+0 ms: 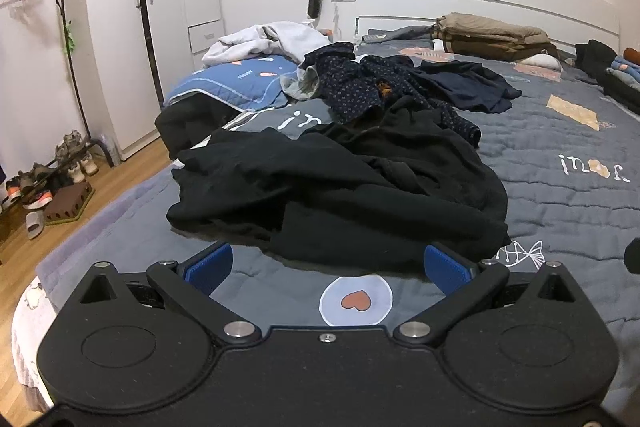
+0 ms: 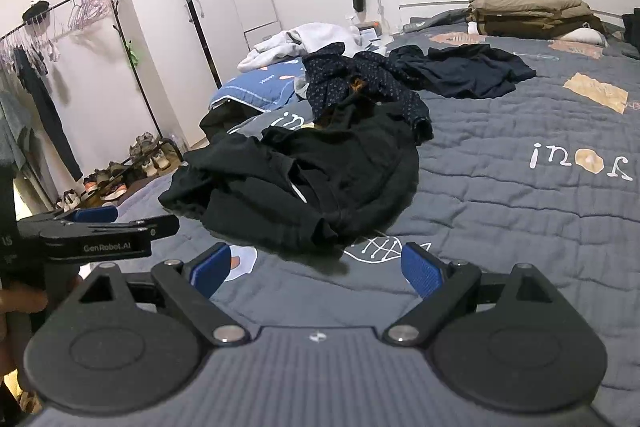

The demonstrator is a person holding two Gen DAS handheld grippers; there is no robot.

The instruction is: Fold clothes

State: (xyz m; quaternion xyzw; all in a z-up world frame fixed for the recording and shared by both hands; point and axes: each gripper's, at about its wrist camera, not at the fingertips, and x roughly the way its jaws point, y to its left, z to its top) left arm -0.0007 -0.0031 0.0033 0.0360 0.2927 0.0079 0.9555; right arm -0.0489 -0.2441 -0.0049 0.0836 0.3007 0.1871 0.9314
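Observation:
A crumpled black garment (image 1: 340, 187) (image 2: 304, 179) lies on the grey quilted bed (image 1: 560, 155) (image 2: 520, 195), just beyond both grippers. Behind it sit a dark dotted shirt (image 1: 360, 83) (image 2: 360, 83) and a navy garment (image 1: 468, 83) (image 2: 468, 71). My left gripper (image 1: 328, 265) hovers open over the near edge of the black garment, blue pads (image 1: 210, 267) wide apart and empty. My right gripper (image 2: 316, 267) is open too, over bare quilt in front of the garment. The left gripper (image 2: 96, 227) shows from the side at the left of the right wrist view, a hand gripping its handle.
A white garment (image 1: 264, 41) lies on a blue pillow (image 1: 236, 83) at the bed's far left. Folded brown bedding (image 1: 492, 37) rests by the headboard. A clothes rack (image 2: 48, 39), shoes (image 1: 48, 179) and white wardrobes (image 1: 160, 7) stand left of the bed on the wooden floor.

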